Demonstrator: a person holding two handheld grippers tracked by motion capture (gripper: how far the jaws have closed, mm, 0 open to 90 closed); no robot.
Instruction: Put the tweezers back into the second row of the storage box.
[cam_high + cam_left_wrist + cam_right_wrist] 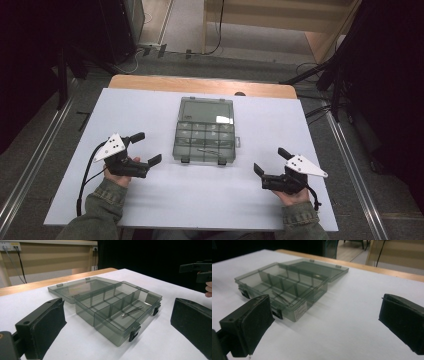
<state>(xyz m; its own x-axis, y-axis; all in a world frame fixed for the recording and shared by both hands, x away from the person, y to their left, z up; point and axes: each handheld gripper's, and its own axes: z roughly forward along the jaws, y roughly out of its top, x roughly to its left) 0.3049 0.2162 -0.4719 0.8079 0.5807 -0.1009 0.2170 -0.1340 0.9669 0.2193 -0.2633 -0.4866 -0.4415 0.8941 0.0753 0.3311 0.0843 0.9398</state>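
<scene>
A smoky transparent compartment box [205, 135] lies open in the middle of the white table, its lid [206, 110] folded back flat. A pair of metal tweezers [132, 311] rests in a front compartment, the tweezers [282, 298] also seen from the right side. My left gripper [148, 148] sits to the left of the box [117, 312], open and holding nothing. My right gripper [270, 161] sits to the right of the box [284, 287], open as well, with nothing between its pads.
The white table top [165, 195] has bare room in front of the box and on both sides. A wooden edge [200, 84] runs along the far side. Dark stands and cables [320, 75] stand on the floor beyond the table.
</scene>
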